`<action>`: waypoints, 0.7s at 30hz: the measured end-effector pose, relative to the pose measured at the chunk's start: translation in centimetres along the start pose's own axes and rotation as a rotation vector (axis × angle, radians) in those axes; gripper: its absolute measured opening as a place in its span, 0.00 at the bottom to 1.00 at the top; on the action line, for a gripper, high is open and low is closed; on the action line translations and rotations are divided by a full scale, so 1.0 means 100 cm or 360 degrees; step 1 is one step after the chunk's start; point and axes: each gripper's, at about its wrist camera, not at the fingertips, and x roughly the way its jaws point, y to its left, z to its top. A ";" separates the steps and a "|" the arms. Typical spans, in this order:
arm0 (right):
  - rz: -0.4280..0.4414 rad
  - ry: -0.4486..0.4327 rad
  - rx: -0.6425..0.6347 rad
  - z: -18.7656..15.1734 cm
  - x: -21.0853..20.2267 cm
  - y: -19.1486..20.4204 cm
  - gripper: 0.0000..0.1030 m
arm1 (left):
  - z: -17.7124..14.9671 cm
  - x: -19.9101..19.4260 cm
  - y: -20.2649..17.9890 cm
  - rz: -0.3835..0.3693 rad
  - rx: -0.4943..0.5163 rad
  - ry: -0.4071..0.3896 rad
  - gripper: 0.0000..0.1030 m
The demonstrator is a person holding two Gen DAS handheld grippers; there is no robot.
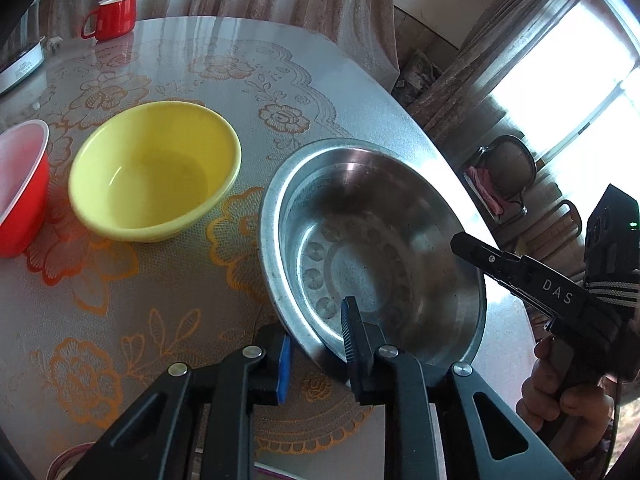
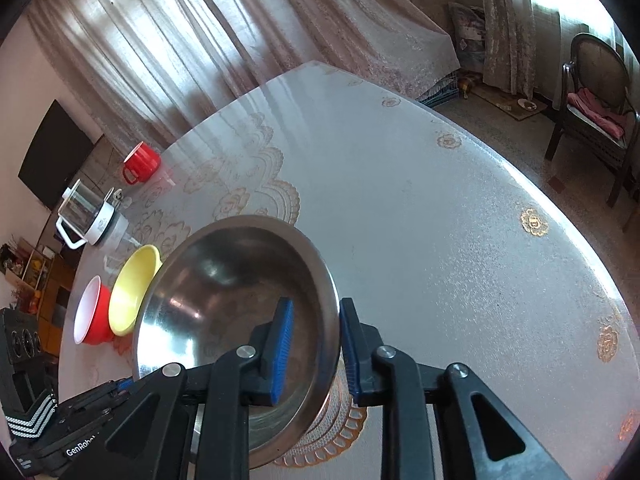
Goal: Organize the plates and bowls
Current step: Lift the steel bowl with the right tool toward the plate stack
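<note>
Here, both tongs grip the steel bowl (image 1: 372, 248) on the tabletop (image 2: 440, 220).
Left tongs (image 1: 316, 344) and right tongs (image 2: 316, 348) each clamp its rim (the underside stays hidden); yellow bowl (image 1: 156, 172) stands just beside.

Home dining room, curtains (image 2: 168, 40), armchair (image 2: 596, 112), tablecloth (image 2: 440, 240)

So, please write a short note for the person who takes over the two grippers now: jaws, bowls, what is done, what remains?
Left gripper: jaws shut on the near rim of the steel bowl.
Right gripper: jaws shut on the same bowl's right rim.
Yellow bowl and red bowl stand side by side on the table, left of the steel bowl; red mug at the far edge.
Done: steel bowl gripped by both.
Left: no bowls stacked yet.
</note>
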 end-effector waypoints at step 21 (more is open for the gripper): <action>0.0182 -0.0145 0.0011 -0.012 0.005 -0.006 0.22 | 0.000 -0.003 0.003 0.0083 0.0027 -0.0115 0.21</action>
